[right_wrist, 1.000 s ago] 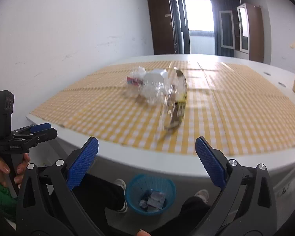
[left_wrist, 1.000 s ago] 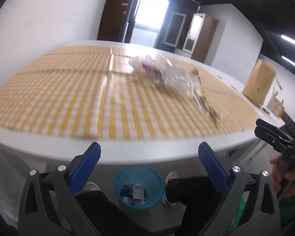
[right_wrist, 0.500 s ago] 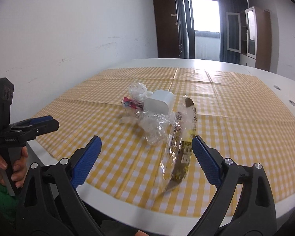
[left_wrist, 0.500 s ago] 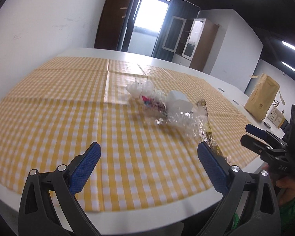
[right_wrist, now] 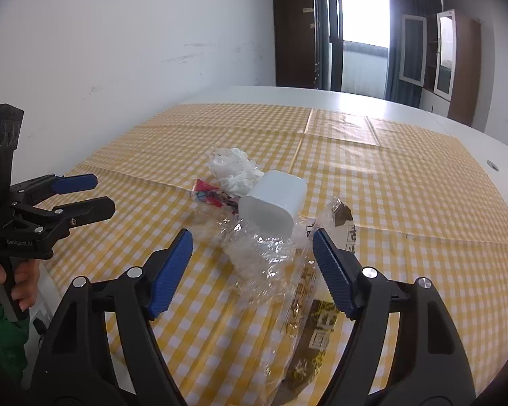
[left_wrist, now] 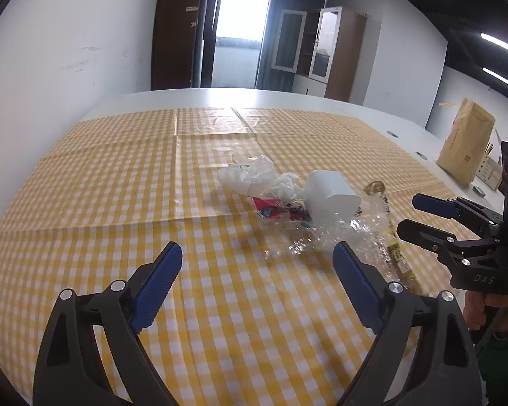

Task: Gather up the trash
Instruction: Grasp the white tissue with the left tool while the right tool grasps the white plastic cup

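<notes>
Right hand-held gripper (right_wrist: 252, 257) jaws apart and closing, lined up on the clear plastic wrap (right_wrist: 264, 253), not pinching it. Left hand-held gripper (left_wrist: 257, 270) also apart and closing, empty, short of the pile. Trash sits clustered mid-surface (left_wrist: 84, 203): white cup (right_wrist: 271, 199) on its side, long wrapper (right_wrist: 315, 311) nearest, likely first pick.

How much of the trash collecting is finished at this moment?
Nothing looks collected yet. The white cup, crumpled clear plastic, long wrapper and tissue all lie on the tablecloth. The right gripper is closing around the plastic; the left gripper holds nothing.
</notes>
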Tool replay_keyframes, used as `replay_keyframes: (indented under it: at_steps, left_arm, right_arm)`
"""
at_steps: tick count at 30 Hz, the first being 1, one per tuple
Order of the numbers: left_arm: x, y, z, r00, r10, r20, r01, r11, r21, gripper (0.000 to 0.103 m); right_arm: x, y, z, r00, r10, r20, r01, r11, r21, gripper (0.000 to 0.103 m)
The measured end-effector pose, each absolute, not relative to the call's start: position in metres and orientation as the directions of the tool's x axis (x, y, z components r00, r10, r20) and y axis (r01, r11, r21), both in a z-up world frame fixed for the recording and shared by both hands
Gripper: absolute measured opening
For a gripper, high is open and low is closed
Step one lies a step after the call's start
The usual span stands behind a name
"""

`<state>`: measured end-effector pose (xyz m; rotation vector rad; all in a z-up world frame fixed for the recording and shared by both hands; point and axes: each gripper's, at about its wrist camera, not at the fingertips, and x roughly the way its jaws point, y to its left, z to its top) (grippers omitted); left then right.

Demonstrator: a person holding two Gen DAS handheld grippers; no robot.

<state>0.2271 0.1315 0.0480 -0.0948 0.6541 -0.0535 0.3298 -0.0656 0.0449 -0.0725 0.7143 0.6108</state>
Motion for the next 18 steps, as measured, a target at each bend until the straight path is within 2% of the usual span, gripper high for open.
replay_keyframes:
  at_steps: [8,13,18]
  left_arm:
    - [0.270,0.118,0.049,0.764,-0.088,-0.639,0.067,0.996,-0.057,0.083]
    - [0.297,0.114,0.042,0.740,-0.120,-0.662,0.100,0.993,-0.069,0.073]
    - [0.323,0.107,0.036,0.716,-0.143,-0.683,0.136,0.989,-0.065,0.070]
  right_arm:
    - [0.360,-0.050,0.028,0.537,0.477,-0.696,-0.556,0.821,0.133,0.055]
    - [0.379,-0.042,0.022,0.524,0.458,-0.718,-0.557,0.822,0.119,0.048]
    - [0.394,-0.040,0.017,0.502,0.454,-0.736,-0.554,0.822,0.129,0.046]
